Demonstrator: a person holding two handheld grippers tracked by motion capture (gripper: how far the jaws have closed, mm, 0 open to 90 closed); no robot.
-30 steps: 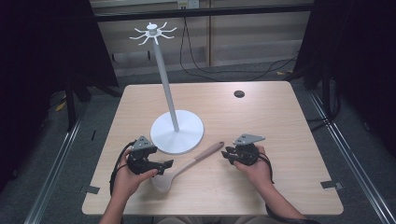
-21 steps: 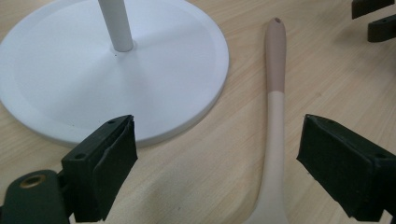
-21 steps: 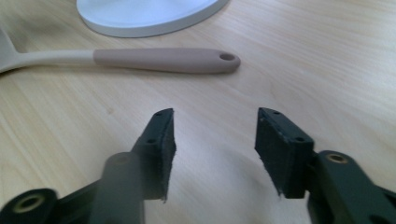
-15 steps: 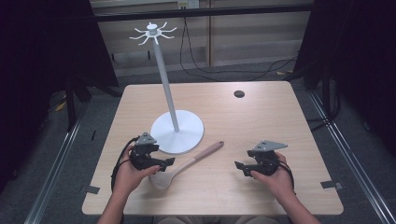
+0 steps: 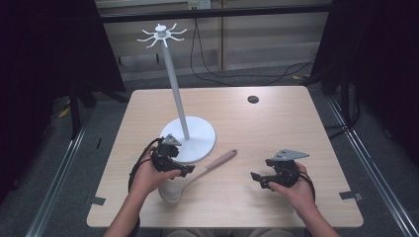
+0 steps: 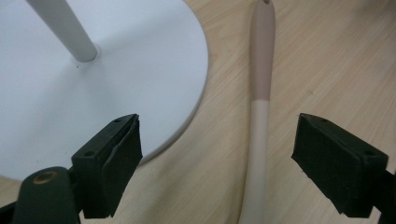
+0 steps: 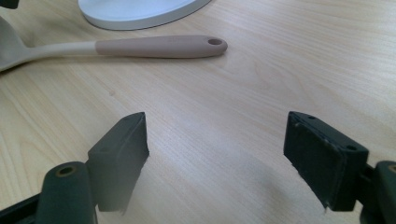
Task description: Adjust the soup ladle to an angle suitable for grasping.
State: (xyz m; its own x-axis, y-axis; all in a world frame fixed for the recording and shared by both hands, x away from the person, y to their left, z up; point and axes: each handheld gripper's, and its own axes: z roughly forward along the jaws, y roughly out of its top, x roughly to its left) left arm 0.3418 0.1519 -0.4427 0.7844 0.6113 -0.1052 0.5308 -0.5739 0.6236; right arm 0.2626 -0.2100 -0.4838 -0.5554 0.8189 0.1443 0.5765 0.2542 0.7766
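Pale wood table [image 5: 276, 128] on a grey floor, dark curtains at both sides; all places are given relative to the stand [image 5: 190, 138], a white round base with a thin upright pole topped by radiating hooks. Nearest the person, two forearms enter from the table's near edge. Left hand [image 5: 148, 175] is bent inward, holding the left gripper [image 5: 185, 170] low over the table just on the near side of the stand's base, jaws pointing away toward the right. In the left gripper view its jaws stand wide apart, straddling the spoon [image 6: 259, 116] without touching it; the stand's base [image 6: 93, 93] lies just beyond the left jaw. Spoon [image 5: 197, 175]: flat on the table, bowl nearest the person, handle running obliquely away along the near right edge of the base, close to it, pinkish end with hole farthest. Right hand [image 5: 291, 190], wrist level, holds the right gripper [image 5: 254, 177] well to the right of the stand, pointed toward the spoon, jaws wide apart, nothing between them. Beyond the stand, a small dark disc [image 5: 253, 99] lies on the table.
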